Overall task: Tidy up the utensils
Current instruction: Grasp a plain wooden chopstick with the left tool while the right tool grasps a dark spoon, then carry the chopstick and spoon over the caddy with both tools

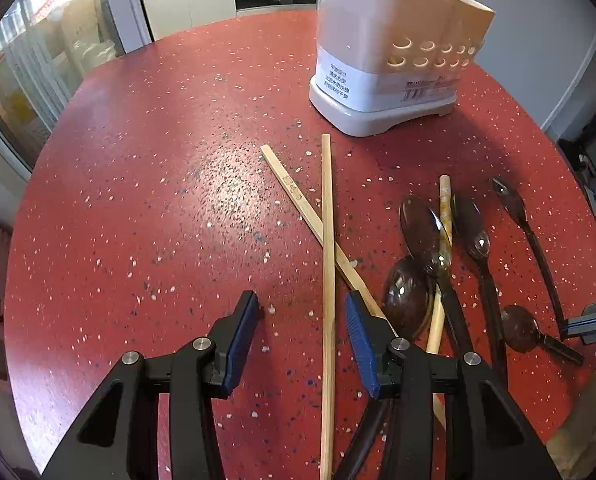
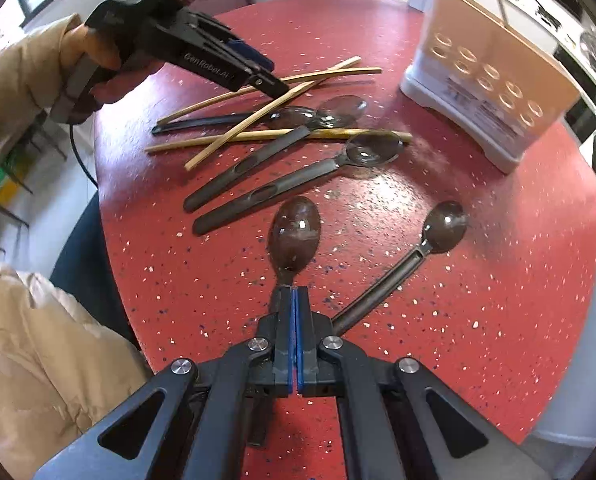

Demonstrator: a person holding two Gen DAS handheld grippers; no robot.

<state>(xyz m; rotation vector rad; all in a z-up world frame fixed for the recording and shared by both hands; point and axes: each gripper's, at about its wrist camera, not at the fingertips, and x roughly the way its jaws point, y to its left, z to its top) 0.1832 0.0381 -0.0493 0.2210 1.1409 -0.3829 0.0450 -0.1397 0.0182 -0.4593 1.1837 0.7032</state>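
On my feeds the white-and-beige plastic utensil holder with round holes [image 1: 394, 52] stands upright at the far side of the round red speckled table [image 1: 158, 200]. From the right wrist view I can only make out thin rods sticking up from inside it; what they are I cannot tell.

My left gripper [image 1: 302, 308] hangs low over the table with its blue-padded fingers [image 1: 240, 336] spread wide, gripping nothing. In the right wrist view the person's left hand [image 2: 98, 60], in a tan padded sleeve, grips its handle and angles it down toward the utensil pile. A pale wooden chopstick [image 1: 328, 280] runs between the open fingers, crossing a second wooden chopstick [image 1: 298, 204] further out.

My right gripper [image 2: 297, 292] has its pads pressed together on the neck of a dark brown plastic spoon [image 2: 296, 238], whose bowl points straight ahead, back side up. Just to its right another dark long-handled spoon [image 2: 418, 256] lies flat on the table. Ahead and left, three more dark spoons [image 2: 298, 176] and several chopsticks lie crossed in a loose heap, well apart from the holder.
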